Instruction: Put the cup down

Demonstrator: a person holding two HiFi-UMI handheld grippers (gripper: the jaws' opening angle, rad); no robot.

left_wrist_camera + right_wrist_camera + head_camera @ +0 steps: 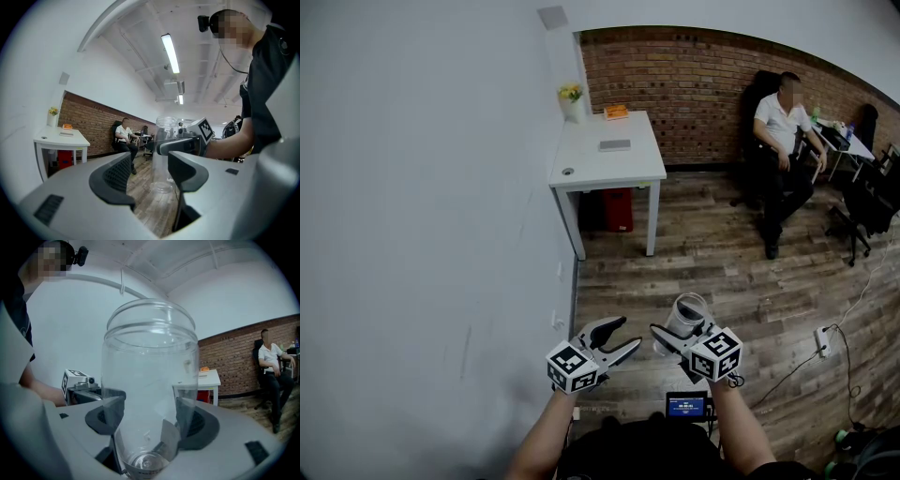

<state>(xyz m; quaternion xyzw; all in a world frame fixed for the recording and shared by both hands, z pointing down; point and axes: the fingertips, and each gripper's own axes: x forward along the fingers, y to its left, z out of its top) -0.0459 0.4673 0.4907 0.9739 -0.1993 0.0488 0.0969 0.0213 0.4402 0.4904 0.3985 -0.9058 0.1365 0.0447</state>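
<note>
A clear, empty plastic cup (pixel 687 317) stands upright in the air between the jaws of my right gripper (pixel 675 336), which is shut on its lower half. In the right gripper view the cup (pixel 150 376) fills the middle, and both pads press its sides at my right gripper (pixel 150 420). My left gripper (pixel 623 336) hangs beside it to the left, open and empty. The left gripper view looks between its parted jaws (pixel 150 173) at the cup (pixel 164 154) a short way ahead. Both grippers hover above the wooden floor.
A white table (pixel 623 169) stands ahead by the white wall, with a flower vase (pixel 571 97), an orange item (pixel 616 112) and a grey slab (pixel 614 145) on it. A red bin (pixel 617 208) sits beneath. A person sits on a chair (pixel 780 141) at the right. A power strip (pixel 822 340) lies on the floor.
</note>
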